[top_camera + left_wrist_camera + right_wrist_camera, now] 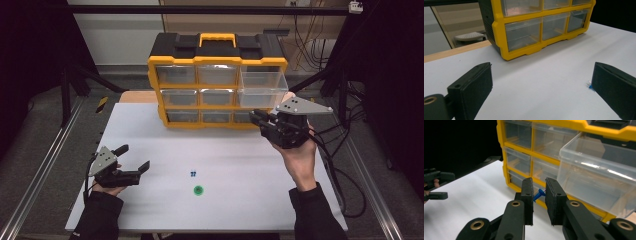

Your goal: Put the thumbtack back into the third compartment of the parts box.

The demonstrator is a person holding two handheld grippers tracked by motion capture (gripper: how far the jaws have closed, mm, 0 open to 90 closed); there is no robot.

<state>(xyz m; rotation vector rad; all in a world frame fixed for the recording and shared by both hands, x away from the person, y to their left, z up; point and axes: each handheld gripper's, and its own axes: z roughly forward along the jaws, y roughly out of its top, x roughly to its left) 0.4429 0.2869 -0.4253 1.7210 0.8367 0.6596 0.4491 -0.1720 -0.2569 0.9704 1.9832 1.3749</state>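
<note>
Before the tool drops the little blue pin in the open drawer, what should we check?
1. Pin held: ok. The right tool has the blue pushpin pinched between its jaws.
2. Drawer open: ok. The clear drawer at the top right of the yellow organizer is pulled out.
3. Tool over the drawer: not ok. It sits in front of and below the rim.
4. Drawer has room: cannot tell, though it looks clear.
5. Left tool out of the way: ok. It is open, low at the table's left.
6. More pieces waiting: ok. Small blue bits and a green disc lie on the table.
</note>
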